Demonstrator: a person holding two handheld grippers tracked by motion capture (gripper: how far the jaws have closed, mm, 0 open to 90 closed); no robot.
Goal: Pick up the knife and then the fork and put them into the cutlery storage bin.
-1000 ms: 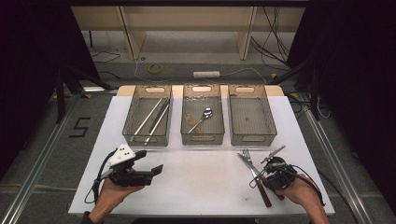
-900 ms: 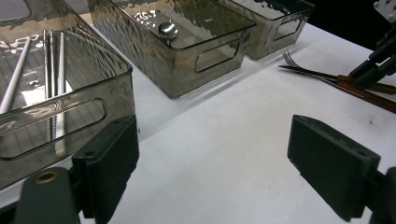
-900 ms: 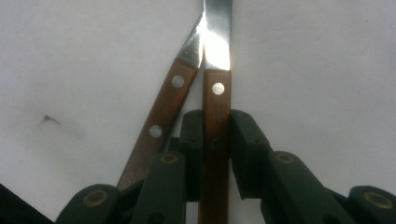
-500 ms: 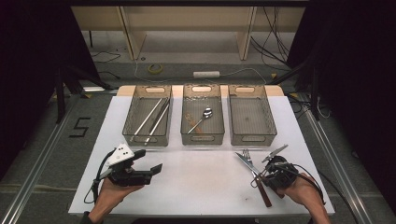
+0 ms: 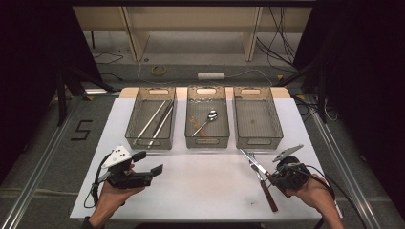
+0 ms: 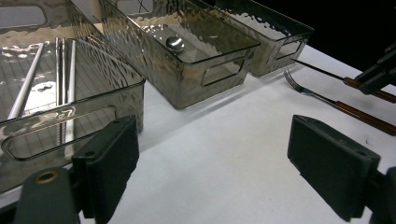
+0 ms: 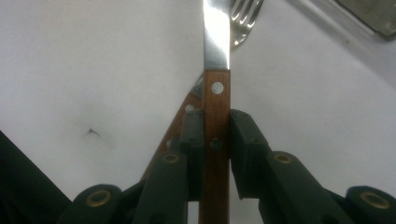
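A wooden-handled knife (image 7: 216,116) stands between the jaws of my right gripper (image 7: 216,128), which is shut on its handle; the steel blade runs straight ahead. In the high view the right gripper (image 5: 273,177) is at the table's front right, with the knife blade (image 5: 253,161) pointing up-left. A wooden-handled fork (image 5: 268,194) lies on the white table under the knife, its tines (image 7: 243,18) beside the blade. My left gripper (image 5: 149,162) rests at the front left, open and holding nothing, both pads (image 6: 112,163) apart over bare table.
Three clear smoky trays stand in a row at the back: the left tray (image 5: 150,144) holds long metal sticks (image 5: 155,121), the middle tray (image 5: 207,142) a spoon (image 5: 210,116), and the right tray (image 5: 258,143) shows a bare bottom. The white table (image 5: 205,186) ends close behind both hands.
The knife's blade tip has swung slightly left and away from the fork in the right gripper's hold. The left hand and gripper have stayed put.
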